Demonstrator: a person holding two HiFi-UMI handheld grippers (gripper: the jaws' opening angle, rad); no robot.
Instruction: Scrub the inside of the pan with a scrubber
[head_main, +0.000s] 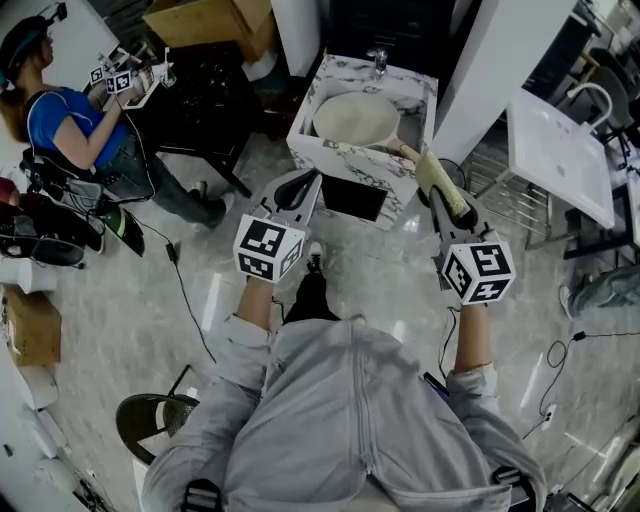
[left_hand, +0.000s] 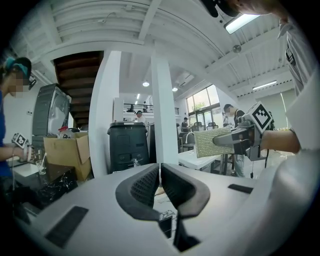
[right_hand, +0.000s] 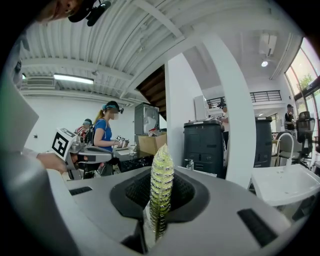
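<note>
Short of the pan (head_main: 355, 118), the scrubber (right_hand: 161, 192) is clenched in the right gripper (head_main: 445, 200); the left gripper (head_main: 296, 190) is closed, empty. Lowering the scrubber inside is likely needed next.

The scrubber (head_main: 441, 186) hides the pan (head_main: 355, 118) handle's end.

Rough knobbly scrubber (right_hand: 161, 185), smooth matt pan (head_main: 355, 118), marble-patterned sink (head_main: 345, 152), glossy floor (head_main: 150, 290)

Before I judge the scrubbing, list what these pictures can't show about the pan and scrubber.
- Pan inside: head view, too small and washed out to tell dirt.
- Pan: missing from the right gripper view.
- Scrubber face: right gripper view shows only its edge; the jaws hide its lower part.
</note>
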